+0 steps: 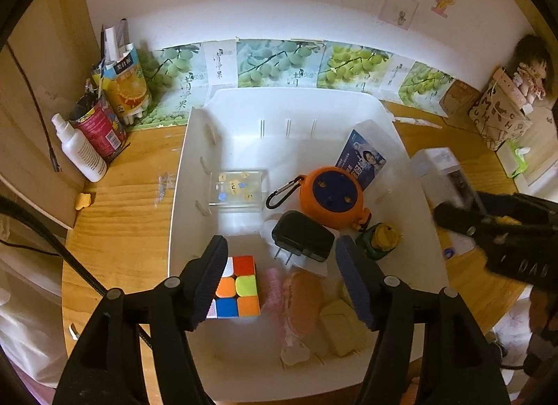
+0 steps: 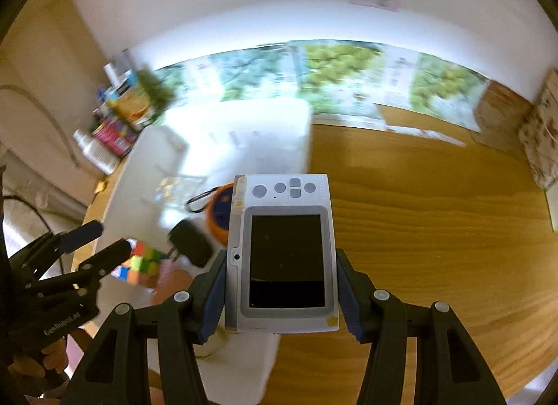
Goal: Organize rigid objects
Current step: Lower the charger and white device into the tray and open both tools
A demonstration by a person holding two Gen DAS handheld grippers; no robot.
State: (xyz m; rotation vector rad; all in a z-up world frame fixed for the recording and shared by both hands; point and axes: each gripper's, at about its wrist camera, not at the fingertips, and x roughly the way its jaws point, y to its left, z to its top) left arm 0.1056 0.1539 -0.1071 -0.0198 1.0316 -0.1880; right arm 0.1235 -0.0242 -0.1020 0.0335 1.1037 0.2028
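While the right gripper (image 2: 280, 295) clenched a white camera (image 2: 284, 253) above the table (image 2: 436, 230), just right of the white bin (image 1: 195, 147), the left gripper (image 1: 280, 276) hung released over the puzzle cube (image 1: 239, 286) inside.

Black tongs (image 1: 282, 277), blue ribbed pads (image 1: 354, 281), silver screws.

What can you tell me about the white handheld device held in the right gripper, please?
The white handheld device is a flat, plastic-looking slab with a dark, unlit screen in a grey bezel, round and square grey buttons above it, and small yellow stickers on its edge and corner. The right gripper clamps its two long sides, holding it over the wooden table, beside the white bin.
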